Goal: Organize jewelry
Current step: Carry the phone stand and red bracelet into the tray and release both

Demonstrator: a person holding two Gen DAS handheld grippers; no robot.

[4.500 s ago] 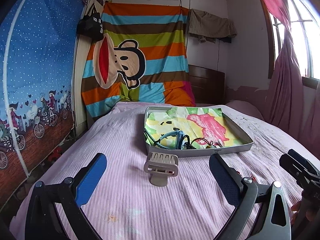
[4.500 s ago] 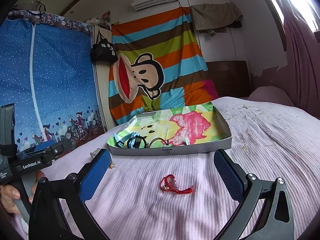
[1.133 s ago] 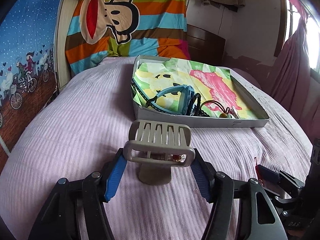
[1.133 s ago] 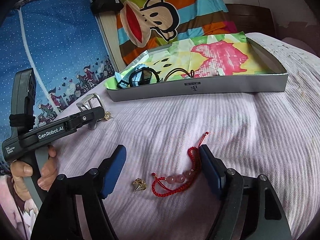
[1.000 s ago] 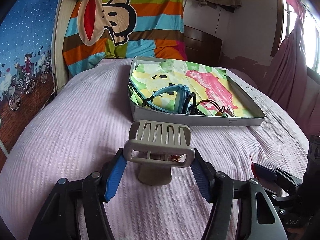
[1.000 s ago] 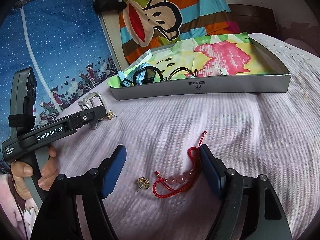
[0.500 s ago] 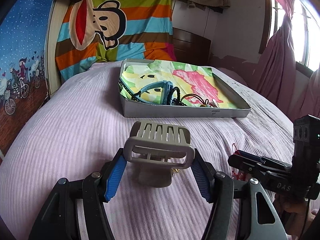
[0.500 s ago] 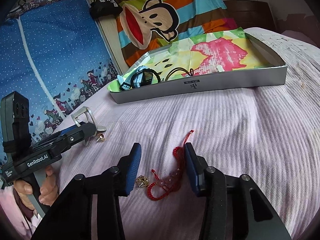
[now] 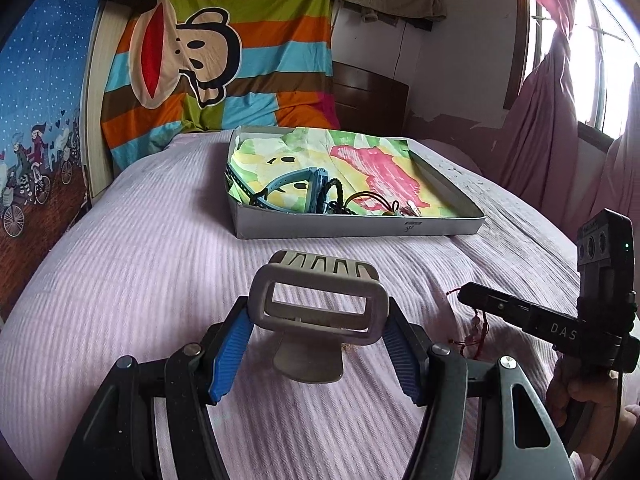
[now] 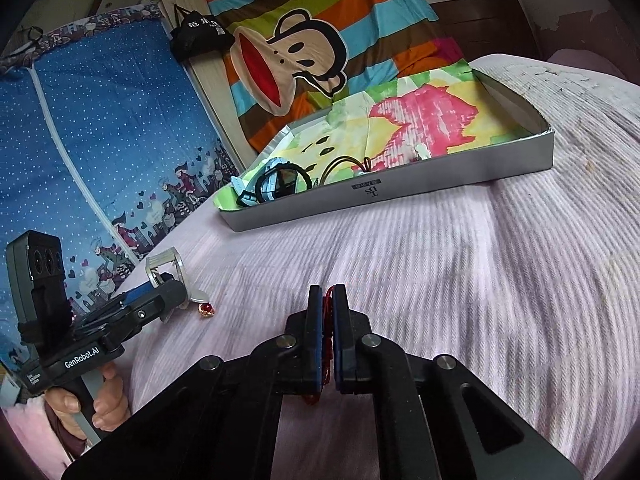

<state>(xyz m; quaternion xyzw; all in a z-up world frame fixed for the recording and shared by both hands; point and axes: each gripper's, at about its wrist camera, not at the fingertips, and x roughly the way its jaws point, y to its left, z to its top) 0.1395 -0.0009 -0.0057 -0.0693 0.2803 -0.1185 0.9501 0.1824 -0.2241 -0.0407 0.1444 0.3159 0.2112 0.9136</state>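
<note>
A shallow grey box (image 9: 360, 227) sits on the pink bedspread (image 9: 140, 248) at twelve o'clock from the left hand-held gripper (image 9: 318, 332). It is lined with a bright printed cloth (image 9: 380, 168) and, along its near edge, holds a light blue watch (image 9: 296, 192), a dark braided band (image 9: 334, 196) beside it and a thin dark cord with small beads (image 9: 380, 204).

The left hand-held gripper has its blue pads closed against the two sides of a beige hair claw clip (image 9: 318, 308), which stands on the bed at about six o'clock from the box. The right hand-held gripper (image 10: 327, 320) is pinched nearly closed on a red cord bracelet (image 10: 328, 304), whose strands run between the pads.

The left wrist view shows the bracelet's pale beads and red cord (image 9: 478, 330) hanging under the right gripper's tip at three o'clock from the clip; the right wrist view hides those beads. Only the right wrist view shows a small gold and red earring (image 10: 206, 309) lying on the bedspread just beside the clip (image 10: 168, 270), and the printed logo (image 10: 372, 191) on the box wall.
</note>
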